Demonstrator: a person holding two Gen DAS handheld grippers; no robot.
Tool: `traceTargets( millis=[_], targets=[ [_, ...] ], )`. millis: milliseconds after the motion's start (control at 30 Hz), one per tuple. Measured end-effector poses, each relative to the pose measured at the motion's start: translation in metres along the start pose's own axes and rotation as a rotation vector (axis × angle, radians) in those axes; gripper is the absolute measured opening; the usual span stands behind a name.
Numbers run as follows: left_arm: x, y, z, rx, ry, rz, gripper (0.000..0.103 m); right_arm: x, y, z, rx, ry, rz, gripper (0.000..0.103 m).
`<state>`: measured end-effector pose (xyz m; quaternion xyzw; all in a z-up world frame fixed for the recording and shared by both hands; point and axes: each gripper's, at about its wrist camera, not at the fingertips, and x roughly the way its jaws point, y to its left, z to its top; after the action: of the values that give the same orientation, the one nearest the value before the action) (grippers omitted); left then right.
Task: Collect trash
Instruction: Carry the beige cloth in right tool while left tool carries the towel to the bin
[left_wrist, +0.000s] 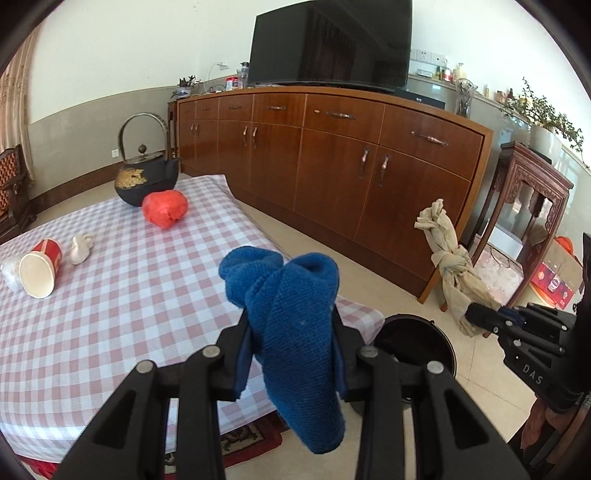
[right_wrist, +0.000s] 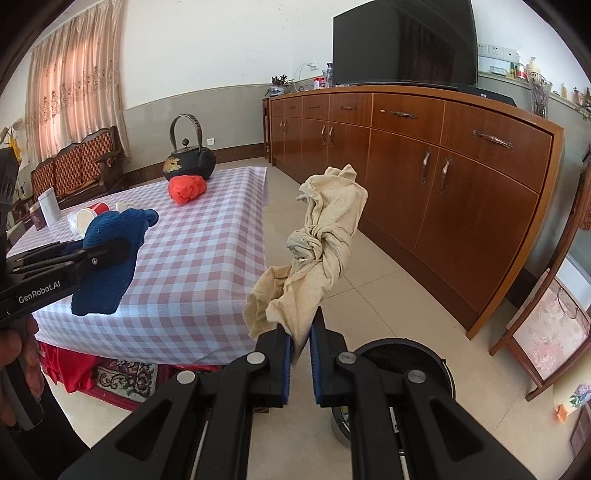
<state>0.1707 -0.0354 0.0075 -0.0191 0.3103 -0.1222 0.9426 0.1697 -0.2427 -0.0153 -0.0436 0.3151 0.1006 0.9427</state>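
We've got both hands full here: the left gripper (left_wrist: 291, 332) is clamped on the blue knitted cloth (left_wrist: 291, 332) at the centre of its view, and the right gripper (right_wrist: 301, 343) is pinched nearly closed on just the bottom tail of the knotted beige rag (right_wrist: 325, 236). The black bin (right_wrist: 402, 365) sits on the floor at the lower right of the right-wrist frame, beside the checked table (right_wrist: 207, 258) — so our worry is that thin hold slipping and the rag flopping onto the tiles short of the rim. The blue cloth could also snag on the pads when let go. Still on the table, upper left: red crumpled wad (left_wrist: 164, 208), paper cup (left_wrist: 40, 267). Readable text: "GenRobot.AI" on the left gripper, "DAS" on the right.
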Motion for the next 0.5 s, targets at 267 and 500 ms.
traceTargets(
  millis=[267, 500],
  targets=[
    [0.025, -0.04, -0.001, 0.062, 0.039, -0.075, 0.037, -0.001, -0.038, -0.019, 0.041, 0.048, -0.052, 0.01],
    [0.045, -0.074, -0.007, 0.113, 0.083, -0.131, 0.037, 0.0, -0.068, -0.037, 0.076, 0.083, -0.095, 0.01]
  ],
)
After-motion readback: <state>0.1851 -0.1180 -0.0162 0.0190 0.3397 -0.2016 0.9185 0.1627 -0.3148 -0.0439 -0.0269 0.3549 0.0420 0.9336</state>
